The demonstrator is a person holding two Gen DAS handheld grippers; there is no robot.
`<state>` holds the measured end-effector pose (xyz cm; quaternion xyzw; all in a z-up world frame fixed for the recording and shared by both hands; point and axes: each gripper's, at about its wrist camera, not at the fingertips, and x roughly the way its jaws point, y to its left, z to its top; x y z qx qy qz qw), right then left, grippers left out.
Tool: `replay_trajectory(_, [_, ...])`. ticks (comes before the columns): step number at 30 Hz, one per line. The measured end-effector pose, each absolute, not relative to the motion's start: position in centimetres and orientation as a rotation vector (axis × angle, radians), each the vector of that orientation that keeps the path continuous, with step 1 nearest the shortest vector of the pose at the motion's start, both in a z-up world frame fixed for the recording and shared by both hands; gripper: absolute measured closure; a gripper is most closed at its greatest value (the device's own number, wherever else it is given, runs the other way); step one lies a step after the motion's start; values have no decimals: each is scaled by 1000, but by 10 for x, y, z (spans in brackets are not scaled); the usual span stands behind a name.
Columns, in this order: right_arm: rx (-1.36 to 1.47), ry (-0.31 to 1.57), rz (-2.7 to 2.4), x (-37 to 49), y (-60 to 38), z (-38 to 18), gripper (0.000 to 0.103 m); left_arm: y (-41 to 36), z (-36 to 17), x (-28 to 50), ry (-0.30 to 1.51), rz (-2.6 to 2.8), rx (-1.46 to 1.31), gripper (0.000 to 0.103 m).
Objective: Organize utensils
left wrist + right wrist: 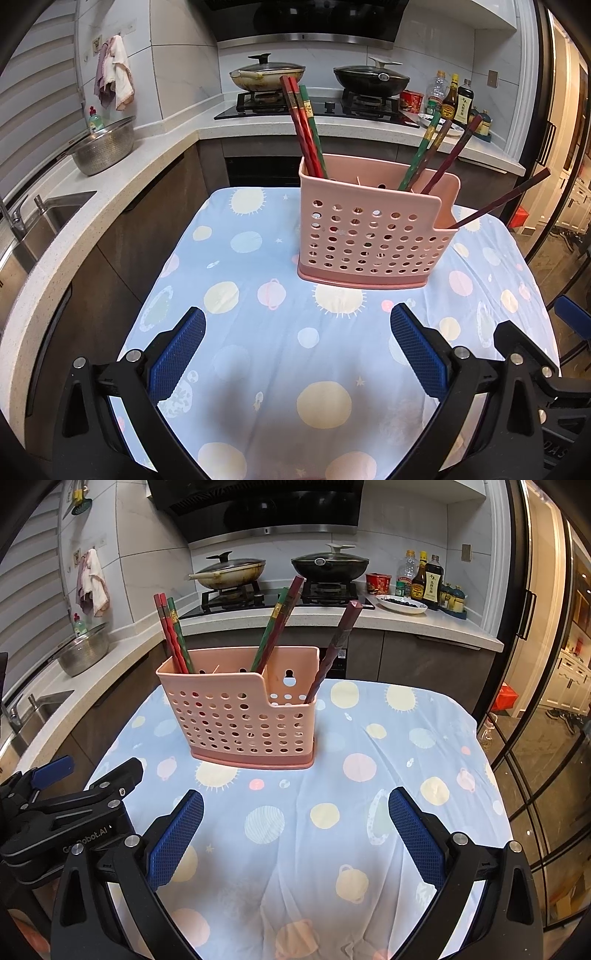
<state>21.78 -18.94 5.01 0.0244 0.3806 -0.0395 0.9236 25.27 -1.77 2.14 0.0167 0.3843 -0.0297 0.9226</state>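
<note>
chopsticks (308, 129) upright in holder (373, 236), beyond spread fingers (177, 354).

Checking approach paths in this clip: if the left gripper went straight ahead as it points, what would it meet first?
Probably the pink perforated utensil holder. The open left gripper points over bare tablecloth toward its lower front wall; depth is uncertain.

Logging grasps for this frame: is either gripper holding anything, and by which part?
Nothing is held. The left gripper and right gripper are both open above the tablecloth.
</note>
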Motion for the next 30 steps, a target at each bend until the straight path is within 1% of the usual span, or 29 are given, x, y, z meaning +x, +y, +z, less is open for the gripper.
replay_trajectory(30, [55,787,-87,217,-192,47,6,-21,19,252,808,-58,50,7])
